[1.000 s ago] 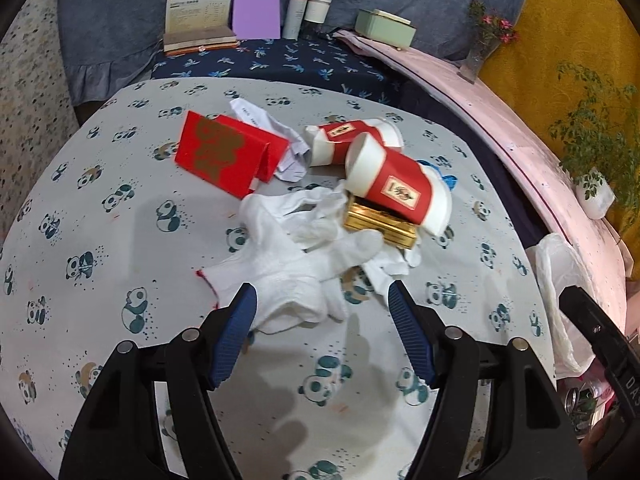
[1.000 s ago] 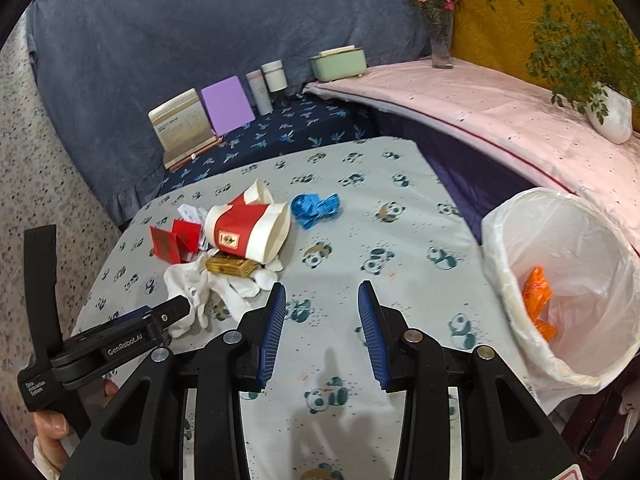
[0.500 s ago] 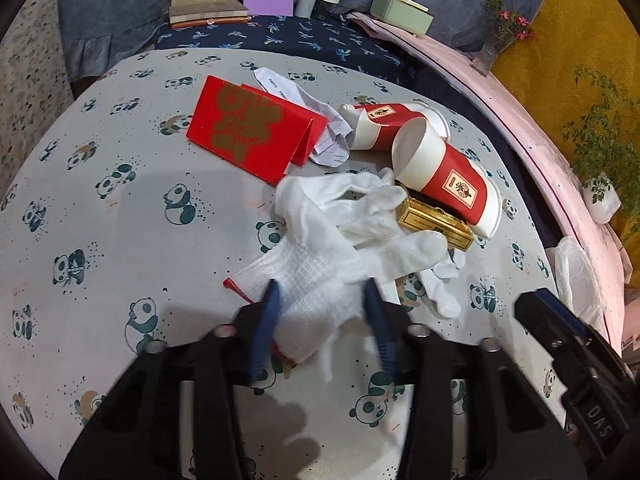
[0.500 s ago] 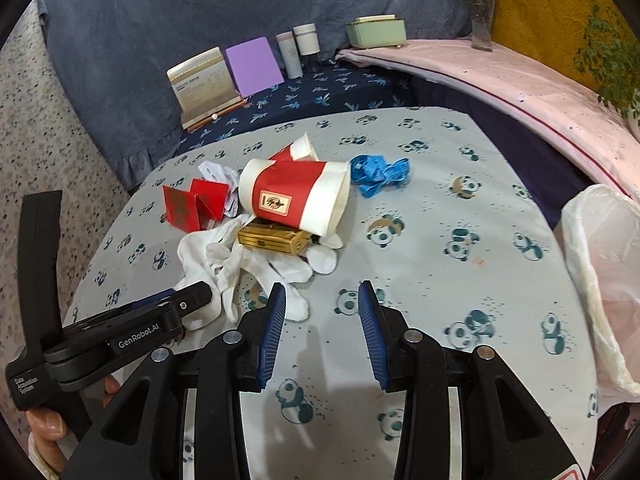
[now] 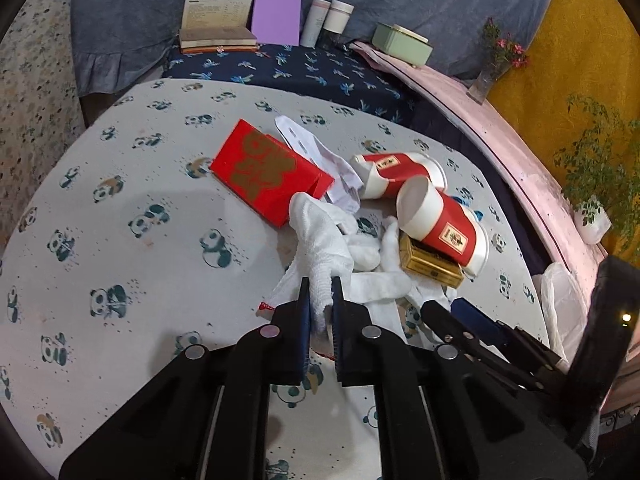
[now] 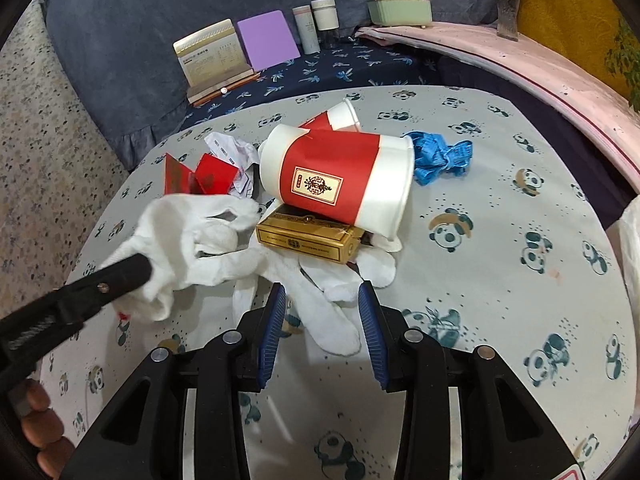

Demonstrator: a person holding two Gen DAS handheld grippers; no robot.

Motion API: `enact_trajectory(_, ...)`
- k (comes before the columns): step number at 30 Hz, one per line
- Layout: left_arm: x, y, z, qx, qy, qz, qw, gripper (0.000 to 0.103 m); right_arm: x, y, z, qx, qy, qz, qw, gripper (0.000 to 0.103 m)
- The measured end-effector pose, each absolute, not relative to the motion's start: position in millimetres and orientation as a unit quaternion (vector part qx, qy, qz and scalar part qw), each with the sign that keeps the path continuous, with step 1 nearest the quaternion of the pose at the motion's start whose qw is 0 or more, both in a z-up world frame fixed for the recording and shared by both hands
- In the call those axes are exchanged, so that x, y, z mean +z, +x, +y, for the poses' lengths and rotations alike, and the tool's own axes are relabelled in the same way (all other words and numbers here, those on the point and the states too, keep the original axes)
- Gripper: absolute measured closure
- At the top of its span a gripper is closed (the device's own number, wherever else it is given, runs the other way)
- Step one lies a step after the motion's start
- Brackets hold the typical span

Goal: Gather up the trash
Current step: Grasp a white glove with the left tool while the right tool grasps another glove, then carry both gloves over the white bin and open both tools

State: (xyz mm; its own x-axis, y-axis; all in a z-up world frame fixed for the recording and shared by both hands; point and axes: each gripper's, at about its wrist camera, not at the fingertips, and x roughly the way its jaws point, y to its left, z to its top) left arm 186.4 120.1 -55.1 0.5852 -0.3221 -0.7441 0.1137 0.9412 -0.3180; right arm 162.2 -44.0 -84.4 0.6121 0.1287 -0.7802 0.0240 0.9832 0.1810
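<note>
Panda-print table [image 5: 120, 208], trash heaped mid-table.

Far left of heap: red folded card [image 5: 272, 172], crumpled white paper [image 5: 316, 152] just behind it.

Left gripper [image 5: 320, 304]: jaws closing, nearly together, pinching a bunched white glove [image 5: 320, 240] by the cuff end; cloth squeezed between the blue pads.

Next right: gold box [image 6: 308, 238] lying on glove cloth, with a red-and-white paper cup [image 6: 336, 176] on its side resting on top of it. Second cup [image 6: 340, 116] tipped over behind. The cup and box pin part of the gloves.

Right gripper [image 6: 322, 328]: jaws opening, partway apart; the fingers of a second white glove [image 6: 332, 312] lie between the pads, not pressed.

Blue crumpled scrap [image 6: 440, 156] just right of the cup mouth.

Far right edge: white bag [image 5: 560, 304] beside the table.
</note>
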Motion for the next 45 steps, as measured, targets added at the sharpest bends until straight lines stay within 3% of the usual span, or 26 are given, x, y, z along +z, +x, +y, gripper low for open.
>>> enact_trajectory(4,-56,189,123,-0.12,-0.122,0.439,0.882,0.094,-91,173,-40,0.026,0.087,0.439,0.894,0.051)
enact_trajectory(9,-66,189,121,-0.123,-0.124,0.45,0.876,0.094,-97,179,-34,0.022,0.072,0.438,0.896,0.05)
enact_trajectory(11,-69,188,118,-0.126,-0.123,0.453,0.874,0.094,-97,179,-32,0.022,0.059,0.438,0.897,0.069)
enact_trajectory(12,-70,187,116,-0.127,-0.122,0.454,0.873,0.094,-97,178,-31,0.026,0.055,0.44,0.896,0.085)
enact_trajectory(13,-70,185,114,-0.129,-0.122,0.455,0.873,0.094,-97,177,-32,0.031,0.057,0.441,0.895,0.095)
enact_trajectory(45,23,76,2,-0.221,-0.058,0.392,0.891,0.094,33,18,-155,-0.026,0.151,0.291,0.944,0.096)
